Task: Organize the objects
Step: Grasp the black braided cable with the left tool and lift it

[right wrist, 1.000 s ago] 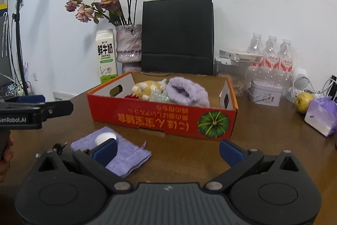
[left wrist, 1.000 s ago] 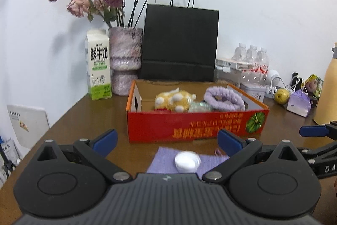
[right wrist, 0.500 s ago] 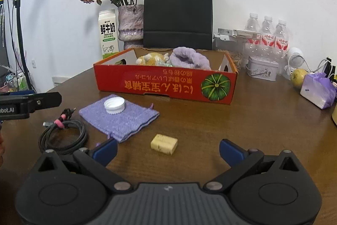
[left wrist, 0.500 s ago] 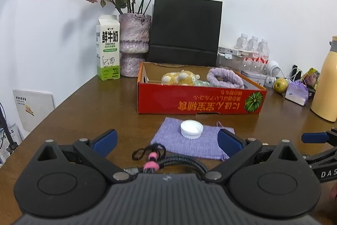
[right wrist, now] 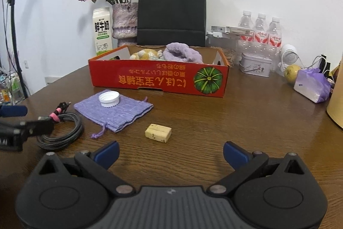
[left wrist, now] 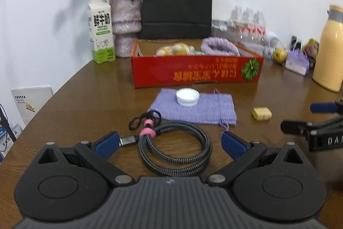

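Observation:
A red cardboard box (left wrist: 196,72) (right wrist: 158,81) holds a yellow plush toy (left wrist: 173,49) and a purple fuzzy band (left wrist: 220,46). In front of it lies a purple knit pouch (left wrist: 199,107) (right wrist: 116,112) with a white bottle cap (left wrist: 187,97) (right wrist: 109,99) on top. A coiled braided cable (left wrist: 175,149) (right wrist: 62,132) lies between the open jaws of my left gripper (left wrist: 169,144). A small tan block (left wrist: 261,113) (right wrist: 158,132) sits just ahead of my open, empty right gripper (right wrist: 170,152).
At the back stand a milk carton (left wrist: 100,42), a vase of dried roses (left wrist: 126,23), a black paper bag (left wrist: 178,5), water bottles (right wrist: 260,32), a tin (right wrist: 255,63), a pear (right wrist: 291,72) and a yellow flask (left wrist: 329,50). The brown table's left edge curves close.
Both grippers have pulled back from the box and dropped lower. The cable and the tan block have come into view near the fingers.

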Demonstrator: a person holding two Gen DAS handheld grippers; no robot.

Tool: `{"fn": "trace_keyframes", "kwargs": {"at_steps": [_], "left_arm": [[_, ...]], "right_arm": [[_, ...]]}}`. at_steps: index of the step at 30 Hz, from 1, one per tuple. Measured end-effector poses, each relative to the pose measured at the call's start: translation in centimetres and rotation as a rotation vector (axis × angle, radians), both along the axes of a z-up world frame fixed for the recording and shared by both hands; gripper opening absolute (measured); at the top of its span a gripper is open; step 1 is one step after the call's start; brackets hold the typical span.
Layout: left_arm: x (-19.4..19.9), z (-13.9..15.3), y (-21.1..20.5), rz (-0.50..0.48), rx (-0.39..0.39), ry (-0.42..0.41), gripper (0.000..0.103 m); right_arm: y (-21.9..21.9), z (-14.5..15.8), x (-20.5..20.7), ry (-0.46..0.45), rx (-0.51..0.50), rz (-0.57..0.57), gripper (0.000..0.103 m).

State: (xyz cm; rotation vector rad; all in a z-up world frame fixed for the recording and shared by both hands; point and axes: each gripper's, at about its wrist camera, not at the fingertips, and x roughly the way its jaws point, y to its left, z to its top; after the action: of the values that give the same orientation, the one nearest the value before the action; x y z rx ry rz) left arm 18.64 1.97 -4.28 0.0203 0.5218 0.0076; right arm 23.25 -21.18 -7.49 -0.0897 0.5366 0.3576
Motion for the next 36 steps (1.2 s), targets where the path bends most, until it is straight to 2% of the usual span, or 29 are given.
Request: {"fn": "trace_keyframes", "kwargs": {"at_steps": [9,15,19,22,30,32,34,36], "left_arm": [[3.3,-0.7,-0.1,-0.013,0.009,0.146,0.103],[5.9,-0.8,-0.3,-0.060,0.089,0.245,0.103],[6.3,-1.0,0.2,-0.073,0.061,0.258,0.103],[6.2,-1.3,1.1,-0.064,-0.001,0.259,0.103],[5.6,-1.5,1.1,-0.064,0.000,0.220,0.103],[5.1,-1.6,0.9,-0.051,0.000,0.201,0.100],[4.6,-1.7,0.7,-0.045,0.001,0.170,0.091],[4.2,-1.6,0.4,-0.046,0.003,0.154,0.091]], "right_arm": [[-0.4,-0.4,0.5,0.038,0.025,-0.009,0.103],[-0.9,-0.5,1.1,0.069,0.054,-0.017,0.103],[-0.9,-0.6,1.2,0.075,0.056,-0.017,0.103],[-0.9,-0.6,1.2,0.080,0.056,-0.013,0.103],[-1.0,-0.8,1.4,0.100,0.060,-0.014,0.103],[-1.1,-0.9,1.5,0.108,0.062,-0.015,0.103],[-1.1,-1.0,1.6,0.114,0.062,-0.015,0.103],[-1.0,-1.0,1.6,0.123,0.063,-0.012,0.103]]}}
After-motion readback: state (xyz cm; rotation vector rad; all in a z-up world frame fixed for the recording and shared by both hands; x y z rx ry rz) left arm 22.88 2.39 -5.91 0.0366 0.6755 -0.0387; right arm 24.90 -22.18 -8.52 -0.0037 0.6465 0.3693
